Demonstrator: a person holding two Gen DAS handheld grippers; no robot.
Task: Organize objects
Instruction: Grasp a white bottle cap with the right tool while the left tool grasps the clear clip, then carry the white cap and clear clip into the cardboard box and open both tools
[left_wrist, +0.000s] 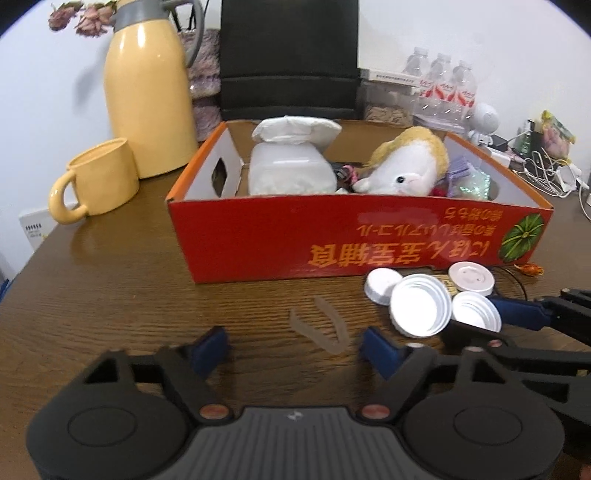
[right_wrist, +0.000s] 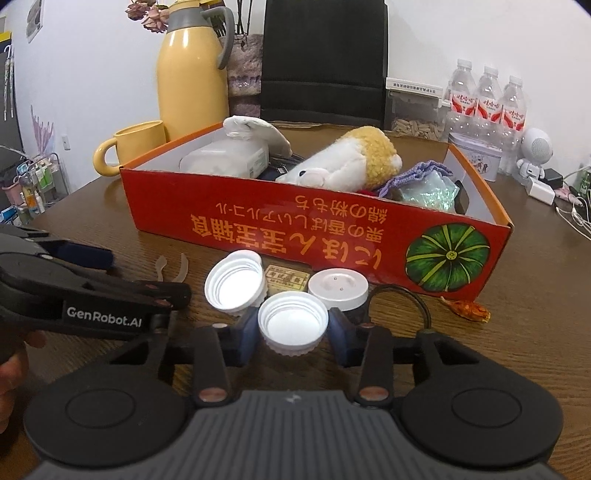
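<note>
Several white screw caps lie on the wooden table in front of a red cardboard box (left_wrist: 295, 236). My right gripper (right_wrist: 293, 332) is shut on one upturned white cap (right_wrist: 293, 325), its blue pads against both sides. Another upturned cap (right_wrist: 236, 277) and a flat-topped lid (right_wrist: 338, 288) sit just beyond it. My left gripper (left_wrist: 295, 349) stands open, low over the table. Clear plastic tweezers (left_wrist: 321, 325) lie between its fingers without touching the pads. The box holds a white and yellow plush toy (left_wrist: 402, 166), a clear plastic container (left_wrist: 288, 170) and a purple cloth (right_wrist: 417, 177).
A yellow thermos (left_wrist: 147, 92) and a yellow mug (left_wrist: 99, 181) stand left of the box. A black chair (left_wrist: 288, 55) is behind it. Water bottles (right_wrist: 487, 99), a white figurine (right_wrist: 533, 155) and cables sit at the right. An orange wrapper (right_wrist: 469, 308) and a black loop (right_wrist: 406, 295) lie near the caps.
</note>
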